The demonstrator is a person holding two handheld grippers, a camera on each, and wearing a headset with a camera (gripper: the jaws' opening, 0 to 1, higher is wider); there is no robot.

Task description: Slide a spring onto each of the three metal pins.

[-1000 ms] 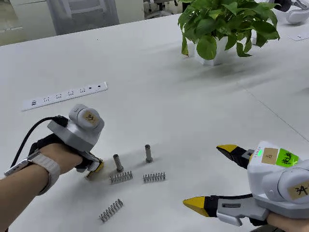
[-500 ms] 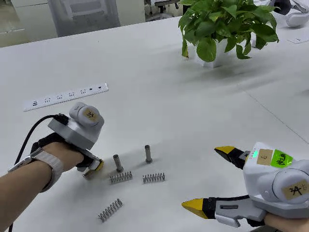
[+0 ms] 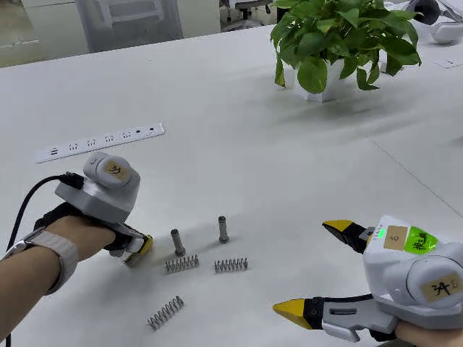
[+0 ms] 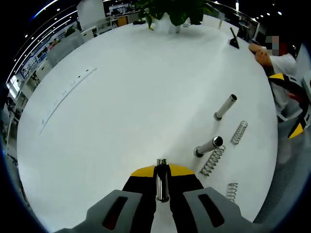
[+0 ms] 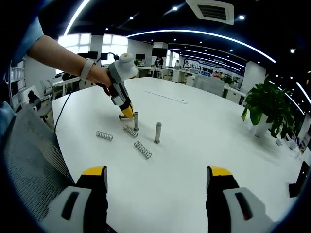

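The left gripper slid toward nine o'clock, squeezing a pin, maybe to stand it up; the right gripper waits wide open.

Two pins on table, three springs before them — plant behind, right

white table, potted plant, office chair
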